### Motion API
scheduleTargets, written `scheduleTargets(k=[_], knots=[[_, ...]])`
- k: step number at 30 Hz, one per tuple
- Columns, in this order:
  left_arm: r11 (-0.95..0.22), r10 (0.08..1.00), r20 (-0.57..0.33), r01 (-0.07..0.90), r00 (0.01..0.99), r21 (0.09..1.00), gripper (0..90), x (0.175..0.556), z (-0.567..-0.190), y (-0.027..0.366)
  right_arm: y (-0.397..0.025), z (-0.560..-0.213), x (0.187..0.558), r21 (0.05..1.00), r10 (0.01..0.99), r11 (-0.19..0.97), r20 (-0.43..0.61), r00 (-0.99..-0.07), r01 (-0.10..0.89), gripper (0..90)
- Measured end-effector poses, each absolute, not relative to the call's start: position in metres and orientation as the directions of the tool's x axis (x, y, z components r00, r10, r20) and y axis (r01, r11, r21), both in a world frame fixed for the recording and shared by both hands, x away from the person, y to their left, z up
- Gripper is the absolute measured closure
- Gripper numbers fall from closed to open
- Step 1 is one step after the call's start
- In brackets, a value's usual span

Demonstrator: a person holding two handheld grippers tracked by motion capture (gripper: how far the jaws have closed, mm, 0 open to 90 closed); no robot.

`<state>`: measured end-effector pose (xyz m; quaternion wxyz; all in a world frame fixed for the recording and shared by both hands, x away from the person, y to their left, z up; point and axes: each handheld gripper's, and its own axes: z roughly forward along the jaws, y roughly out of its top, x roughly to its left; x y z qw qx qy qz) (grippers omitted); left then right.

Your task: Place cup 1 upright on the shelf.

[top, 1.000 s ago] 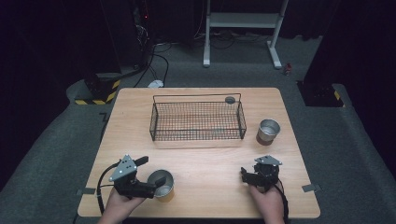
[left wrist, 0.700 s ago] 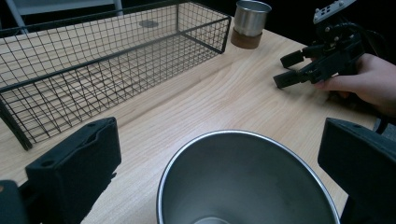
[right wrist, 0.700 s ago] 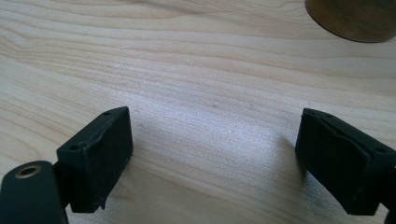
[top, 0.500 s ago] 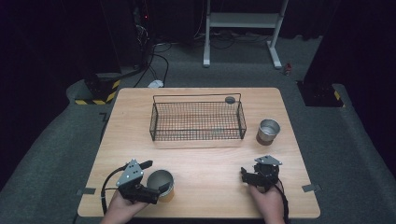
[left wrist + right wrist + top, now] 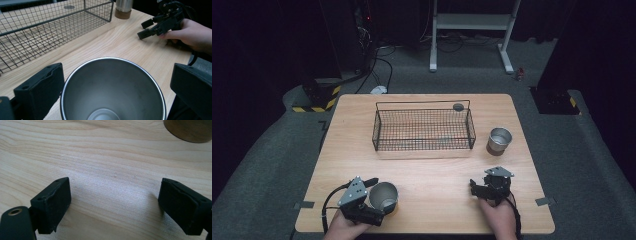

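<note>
A steel cup [image 5: 383, 196] stands upright near the table's front left. My left gripper [image 5: 374, 201] is open, with one jaw on each side of the cup. In the left gripper view the cup's open mouth [image 5: 112, 90] sits between the two black jaws. The left jaw is close to the rim and a gap shows at the right jaw. My right gripper [image 5: 474, 188] rests low at the front right, open, with bare wood between its jaws [image 5: 115, 202]. It also shows across the table as the other gripper [image 5: 147, 28].
A black wire basket [image 5: 422, 145] sits in the middle of the wooden table [image 5: 437, 175], with a small dark disc [image 5: 458, 106] by its far right corner. A second steel cup [image 5: 499, 140] with a brown base stands right of the basket.
My left gripper has slid right and turned, so its jaws now straddle the steel cup. The cup and the right gripper have stayed in place.
</note>
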<state>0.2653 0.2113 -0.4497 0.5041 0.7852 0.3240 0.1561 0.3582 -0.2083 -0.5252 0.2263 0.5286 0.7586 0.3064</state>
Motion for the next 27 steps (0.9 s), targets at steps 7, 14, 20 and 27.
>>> scheduleTargets(k=[7,14,20,27], knots=[[-0.3,0.675,-0.063,0.352,0.735,0.887,0.0,0.263,-0.456,0.21,-0.208,-0.525,0.358,0.704,0.941,0.253,-0.019,-0.339,0.663,10.9],[-0.328,0.675,-0.042,0.35,0.737,0.877,0.0,0.264,-0.463,0.208,-0.208,-0.525,0.358,0.704,0.941,0.253,-0.019,-0.339,0.663,10.9],[-0.346,0.677,-0.025,0.347,0.736,0.872,0.0,0.266,-0.468,0.209,-0.208,-0.525,0.358,0.704,0.941,0.253,-0.019,-0.339,0.663,10.9],[-0.35,0.682,-0.007,0.335,0.732,0.875,0.0,0.266,-0.474,0.209,-0.208,-0.525,0.358,0.704,0.941,0.253,-0.019,-0.339,0.663,10.9]])
